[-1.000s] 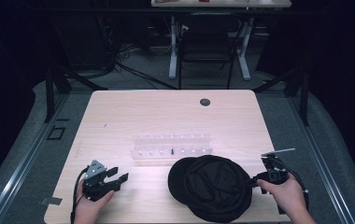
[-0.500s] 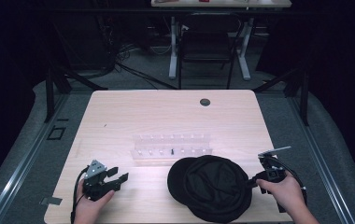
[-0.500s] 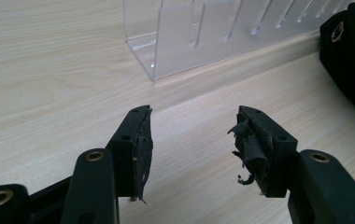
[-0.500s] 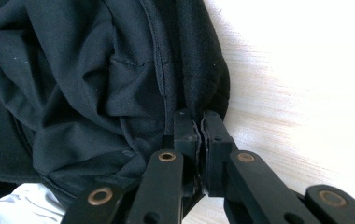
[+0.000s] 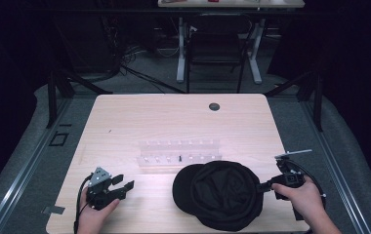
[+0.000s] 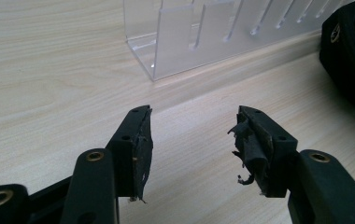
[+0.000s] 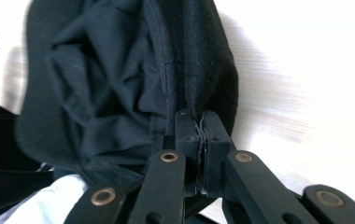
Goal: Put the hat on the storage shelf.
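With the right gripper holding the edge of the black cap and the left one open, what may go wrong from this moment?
1. The right gripper pinches only a thin edge of the black cap, so the fabric may slip out if pulled.
2. The cap lies close to the clear plastic rack; lifting or dragging it could knock the light rack.
3. The left gripper is open and apart from the cap, and its pads look torn, so its grip may be weak.

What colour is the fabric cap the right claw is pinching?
Black all over; the soft fabric cap shows best in the right gripper view.
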A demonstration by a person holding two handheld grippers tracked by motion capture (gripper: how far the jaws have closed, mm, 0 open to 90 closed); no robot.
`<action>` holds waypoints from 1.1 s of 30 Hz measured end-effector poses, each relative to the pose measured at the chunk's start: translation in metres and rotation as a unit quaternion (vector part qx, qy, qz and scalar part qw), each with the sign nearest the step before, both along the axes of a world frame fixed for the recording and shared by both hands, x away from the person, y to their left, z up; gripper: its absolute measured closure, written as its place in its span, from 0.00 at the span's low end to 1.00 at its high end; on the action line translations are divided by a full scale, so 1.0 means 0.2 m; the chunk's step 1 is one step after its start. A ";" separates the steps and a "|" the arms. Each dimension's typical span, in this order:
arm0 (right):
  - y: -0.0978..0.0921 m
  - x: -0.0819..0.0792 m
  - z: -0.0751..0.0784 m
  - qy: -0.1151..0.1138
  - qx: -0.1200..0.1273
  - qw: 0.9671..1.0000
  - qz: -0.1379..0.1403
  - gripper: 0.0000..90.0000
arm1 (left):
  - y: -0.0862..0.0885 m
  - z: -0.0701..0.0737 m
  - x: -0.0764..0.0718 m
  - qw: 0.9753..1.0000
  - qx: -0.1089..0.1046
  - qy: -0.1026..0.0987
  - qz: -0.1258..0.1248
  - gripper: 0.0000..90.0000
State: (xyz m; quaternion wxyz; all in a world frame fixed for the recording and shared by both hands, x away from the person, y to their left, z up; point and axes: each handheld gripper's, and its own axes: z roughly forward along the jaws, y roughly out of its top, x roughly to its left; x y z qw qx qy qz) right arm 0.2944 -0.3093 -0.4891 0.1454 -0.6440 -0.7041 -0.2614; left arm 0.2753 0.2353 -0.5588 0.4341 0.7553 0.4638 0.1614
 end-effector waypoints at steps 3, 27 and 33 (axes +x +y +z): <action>0.00 -0.01 0.04 -0.008 0.019 1.000 -0.006 0.98 | 0.00 0.00 0.00 1.000 -0.003 0.000 0.002 0.51; 0.09 -0.01 0.24 -0.042 0.094 0.995 0.002 0.98 | 0.00 0.00 0.00 1.000 -0.003 0.002 0.001 0.51; 0.12 -0.01 0.30 -0.050 0.106 0.993 0.014 0.98 | 0.00 0.00 0.00 1.000 -0.003 0.002 0.001 0.51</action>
